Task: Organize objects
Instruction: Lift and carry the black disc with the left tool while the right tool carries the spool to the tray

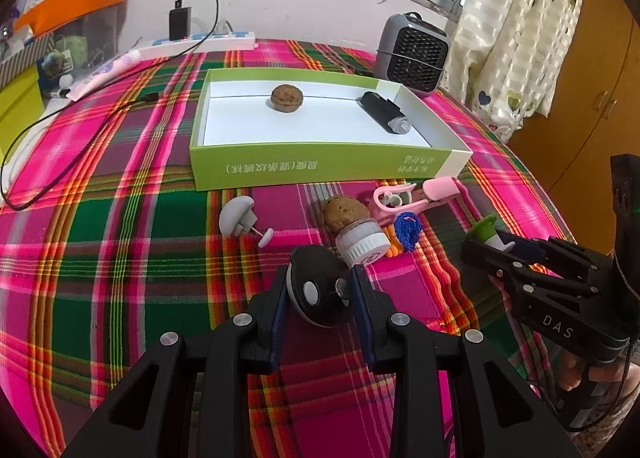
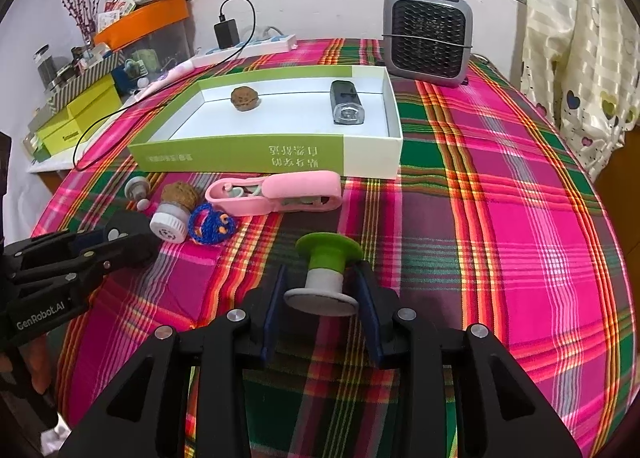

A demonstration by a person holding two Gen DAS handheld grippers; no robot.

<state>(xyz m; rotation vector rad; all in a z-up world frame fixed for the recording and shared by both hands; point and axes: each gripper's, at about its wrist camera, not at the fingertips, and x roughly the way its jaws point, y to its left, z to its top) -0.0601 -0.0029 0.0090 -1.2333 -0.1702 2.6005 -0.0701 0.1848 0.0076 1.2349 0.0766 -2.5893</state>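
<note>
My left gripper (image 1: 320,290) is shut on a black round hook (image 1: 318,292) just above the plaid cloth; it also shows in the right wrist view (image 2: 124,236). My right gripper (image 2: 322,286) is shut on a green and white spool-shaped stopper (image 2: 326,270), also seen in the left wrist view (image 1: 490,236). The green and white box (image 1: 320,167) holds a walnut (image 1: 287,97) and a black light (image 1: 384,110). In front of it lie a grey hook (image 1: 240,215), a second walnut (image 1: 345,211), a white bottle (image 1: 362,244), a blue knitted toy (image 1: 407,232) and a pink clip (image 1: 416,195).
A grey fan heater (image 1: 414,51) stands behind the box at the right. A power strip (image 1: 204,42) with a black charger (image 1: 179,23) and cable lies at the back. Boxes and clutter (image 2: 80,113) sit off the table's left side. A curtain (image 2: 576,57) hangs at the right.
</note>
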